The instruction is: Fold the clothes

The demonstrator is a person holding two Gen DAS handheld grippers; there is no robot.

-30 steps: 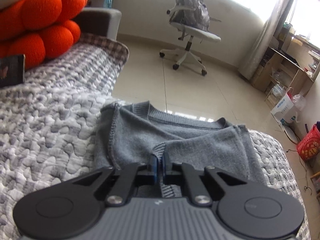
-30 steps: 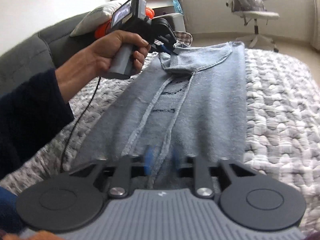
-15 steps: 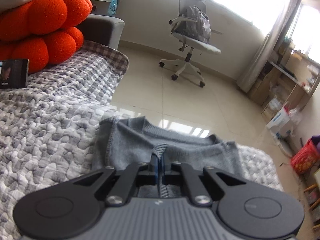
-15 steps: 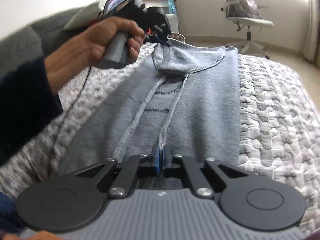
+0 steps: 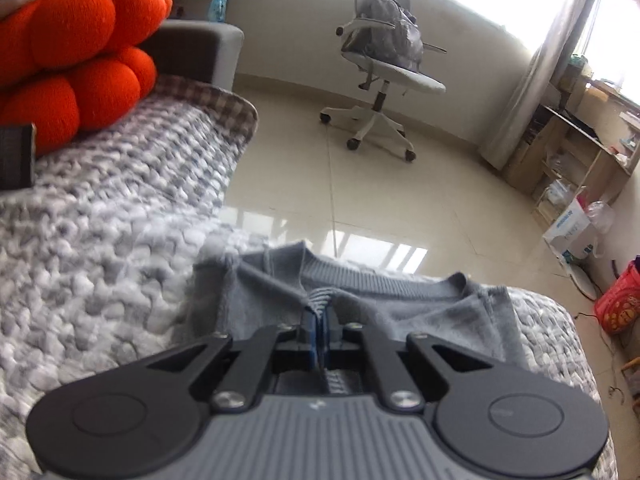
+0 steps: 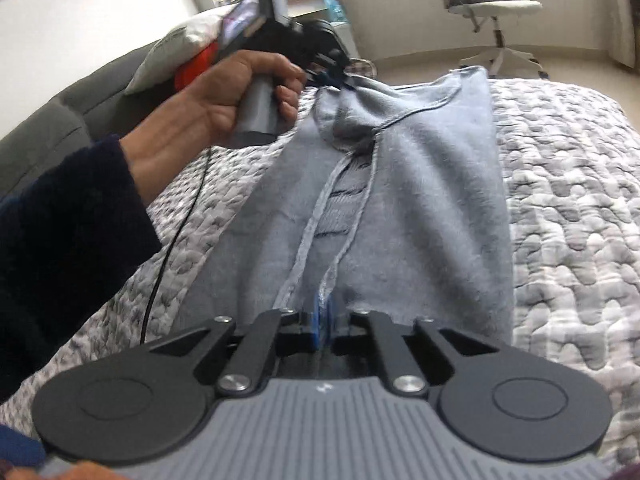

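On the grey-and-white quilted bed cover (image 6: 568, 208) a grey knit sweater (image 6: 420, 208) lies lengthwise, its sides already folded inward into a long strip running from six o'clock to twelve in the right wrist view. At ten o'clock there, a hand (image 6: 224, 92) holds the left gripper (image 6: 334, 78), whose jaws are clamped on a raised pinch of cloth near the collar end; its own view shows ribbed knit squeezed between the blue pads (image 5: 310, 330). At six o'clock the right gripper (image 6: 323, 322) has its jaws nearly together on the near hem, having just been opening slightly, with a thin edge of fabric between them.

The likeliest fault, as I judge it, is the right grip: so little cloth is caught that a lift could let the hem slip free. The left pinch takes only one small bunch, so the folded sides may fall open and the fold land crooked. Uneven lifting would skew the strip.
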